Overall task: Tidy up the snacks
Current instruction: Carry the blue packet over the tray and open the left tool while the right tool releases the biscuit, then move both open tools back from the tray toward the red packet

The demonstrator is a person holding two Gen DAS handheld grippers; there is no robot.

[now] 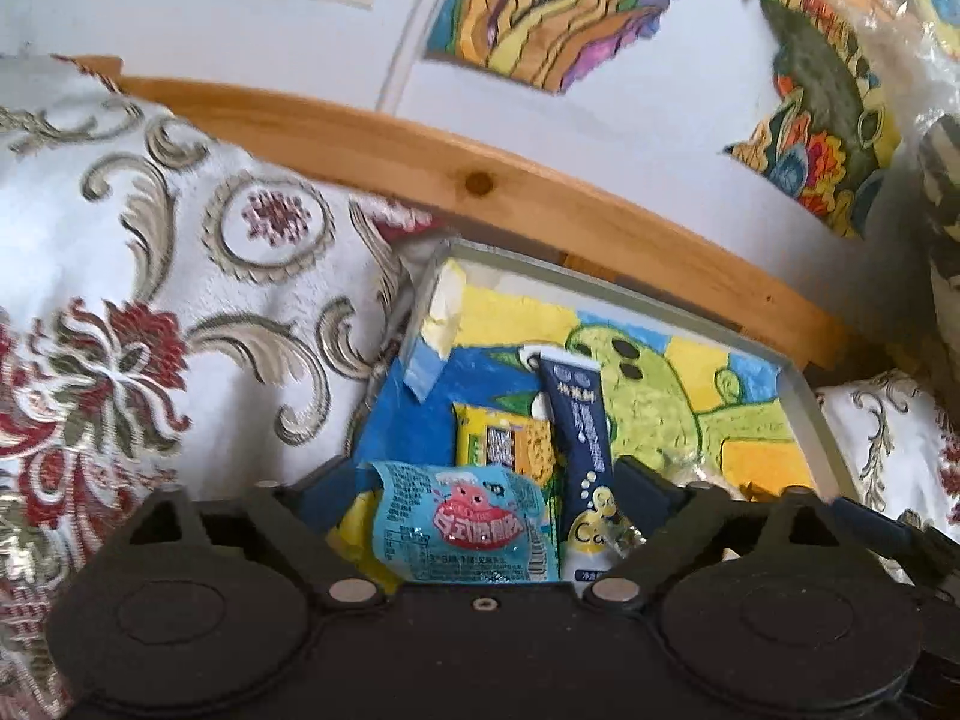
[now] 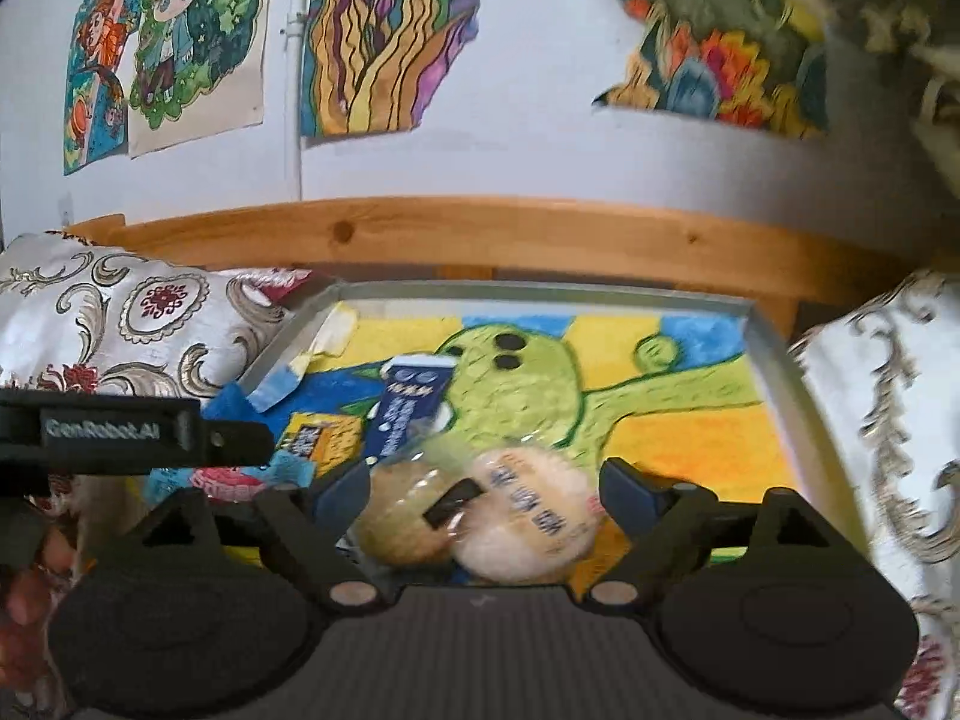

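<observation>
A grey tray (image 1: 804, 414) lined with a green-creature drawing lies on the bed. My left gripper (image 1: 486, 480) stands open over its near left corner, and a light blue packet with a pink figure (image 1: 468, 522) lies loose between the fingers. Beyond it are a yellow packet (image 1: 504, 441) and a dark blue stick pack (image 1: 579, 420). In the right wrist view my right gripper (image 2: 486, 480) is open around a clear bag of two round cakes (image 2: 480, 510) resting in the tray (image 2: 540, 294). The stick pack (image 2: 408, 414), yellow packet (image 2: 324, 438) and blue packet (image 2: 240, 480) lie to its left.
Patterned cushions (image 1: 150, 300) (image 2: 888, 420) press against both sides of the tray. A wooden rail (image 1: 480, 180) runs behind it, below a wall with coloured drawings (image 2: 390, 36). The left tool's black housing (image 2: 120, 429) and a hand (image 2: 30, 588) show at the right view's left edge.
</observation>
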